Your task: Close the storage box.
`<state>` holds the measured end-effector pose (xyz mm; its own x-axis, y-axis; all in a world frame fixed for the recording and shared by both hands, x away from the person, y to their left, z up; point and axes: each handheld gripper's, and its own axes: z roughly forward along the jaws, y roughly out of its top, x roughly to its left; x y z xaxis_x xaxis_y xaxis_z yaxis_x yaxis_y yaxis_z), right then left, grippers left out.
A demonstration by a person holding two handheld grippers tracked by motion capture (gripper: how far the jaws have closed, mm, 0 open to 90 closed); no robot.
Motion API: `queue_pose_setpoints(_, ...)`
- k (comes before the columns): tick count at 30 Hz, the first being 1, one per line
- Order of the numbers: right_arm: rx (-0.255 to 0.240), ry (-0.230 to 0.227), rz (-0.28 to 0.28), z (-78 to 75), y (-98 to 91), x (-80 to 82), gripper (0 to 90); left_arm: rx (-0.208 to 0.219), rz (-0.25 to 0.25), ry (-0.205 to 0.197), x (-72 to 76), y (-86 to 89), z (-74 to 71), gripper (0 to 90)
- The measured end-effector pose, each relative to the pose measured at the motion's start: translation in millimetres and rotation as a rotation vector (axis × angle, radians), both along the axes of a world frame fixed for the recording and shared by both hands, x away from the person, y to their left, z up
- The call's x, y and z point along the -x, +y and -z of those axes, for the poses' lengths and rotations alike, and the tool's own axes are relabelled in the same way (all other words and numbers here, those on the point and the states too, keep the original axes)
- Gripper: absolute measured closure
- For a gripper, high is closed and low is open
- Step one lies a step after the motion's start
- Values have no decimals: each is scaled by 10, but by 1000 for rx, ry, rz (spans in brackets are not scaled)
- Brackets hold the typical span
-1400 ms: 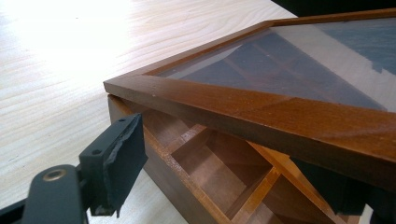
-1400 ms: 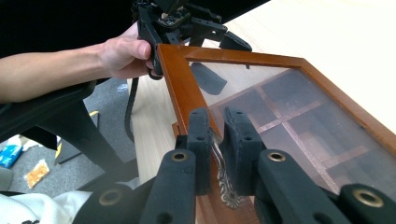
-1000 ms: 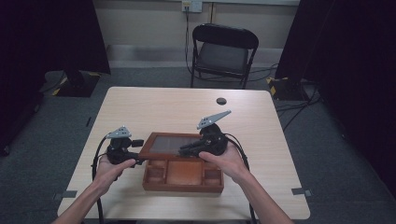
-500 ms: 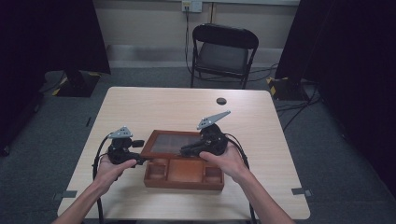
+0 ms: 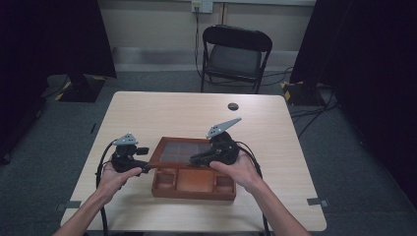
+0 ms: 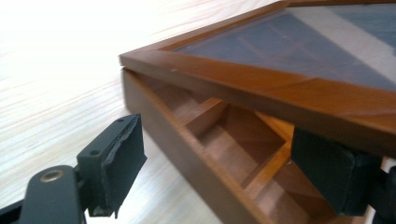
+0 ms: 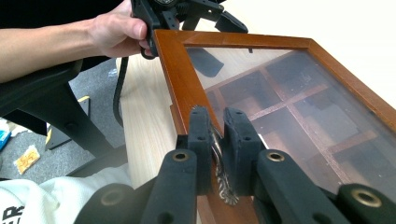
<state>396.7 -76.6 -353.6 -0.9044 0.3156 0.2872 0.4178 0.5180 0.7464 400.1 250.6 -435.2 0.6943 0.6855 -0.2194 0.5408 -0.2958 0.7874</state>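
The left tongs (image 5: 143, 168) rest low at the left end of the wooden box (image 5: 194, 189), gripped by the person's left hand (image 5: 114, 178). In the left gripper view their jaws stand part-way apart: one pad is free over the desk (image 6: 56, 93) outside the box wall, the other sits inside beneath the raised lid (image 6: 289, 79), and whether that pad touches the lid's frame cannot be told. Nothing is pinched between them.

Just right of the left tongs, the box lies near the front of the desk (image 5: 162, 113), its open compartments showing along its front. The glass-paned lid (image 5: 182, 151) is tilted up over the box, its near edge lifted.

Further right, the right tongs (image 5: 196, 160) come in from the box's right side, held by the right hand (image 5: 238, 169). In the right gripper view their jaws are closed tight on a small metal handle (image 7: 219, 168) at the lid's wooden frame (image 7: 180, 88), with the left tongs (image 7: 182, 11) beyond at the lid's far corner.

Well beyond the right tongs, a small dark round object (image 5: 233, 106) lies on the desk, and a black chair (image 5: 236, 54) stands behind it.
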Motion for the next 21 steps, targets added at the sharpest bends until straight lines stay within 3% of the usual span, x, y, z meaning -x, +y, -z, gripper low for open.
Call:
queue_pose_setpoints(10,20,1,-9,39,-34,33,820,-16,-62,17,-84,165,42,171)
queue_pose_setpoints(21,27,-7,-22,93,-41,61,820,-15,-65,13,-91,173,38,172)
